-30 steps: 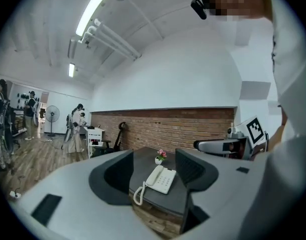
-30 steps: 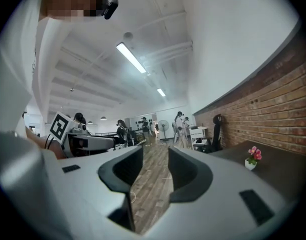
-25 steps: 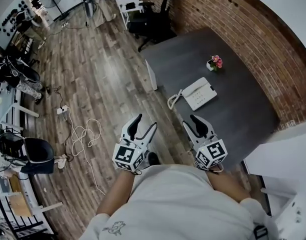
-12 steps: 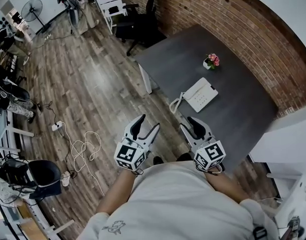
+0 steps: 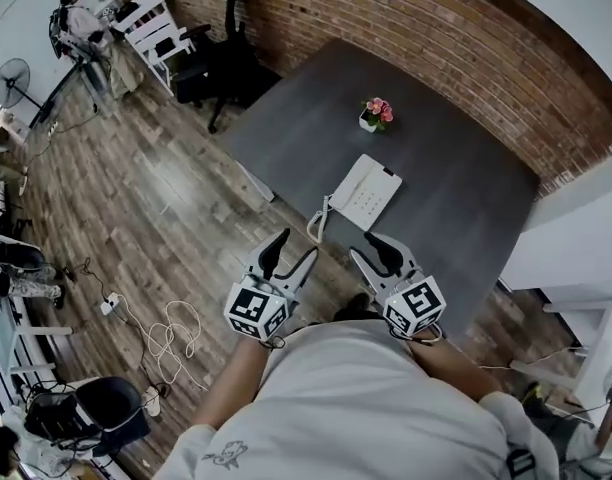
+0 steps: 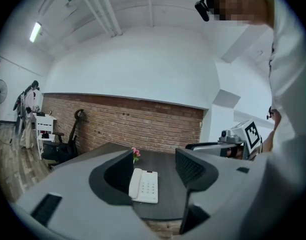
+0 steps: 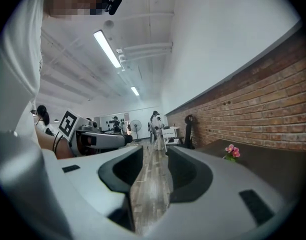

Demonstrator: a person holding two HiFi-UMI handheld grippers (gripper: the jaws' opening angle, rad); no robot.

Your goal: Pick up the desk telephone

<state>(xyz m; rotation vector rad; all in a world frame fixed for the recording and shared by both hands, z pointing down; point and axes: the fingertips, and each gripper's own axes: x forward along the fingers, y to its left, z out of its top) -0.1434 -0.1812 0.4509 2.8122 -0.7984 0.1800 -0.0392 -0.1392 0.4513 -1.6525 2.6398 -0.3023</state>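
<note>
The left gripper (image 5: 294,246) is held with its jaws wide apart and nothing between them, short of the table's near edge. The right gripper (image 5: 370,249) is likewise spread and empty. The white desk telephone (image 5: 364,192) lies flat on the dark grey table (image 5: 456,198) near that edge, handset cradled, its coiled cord (image 5: 317,223) hanging over the edge.

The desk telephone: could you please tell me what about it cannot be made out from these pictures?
Head view: the desk telephone is too small to read its keys.
Left gripper view: one jaw of the left gripper covers the edge of the handset and the cord.
Right gripper view: the telephone falls outside the frame; of the tabletop things, only the flower pot shows.
</note>
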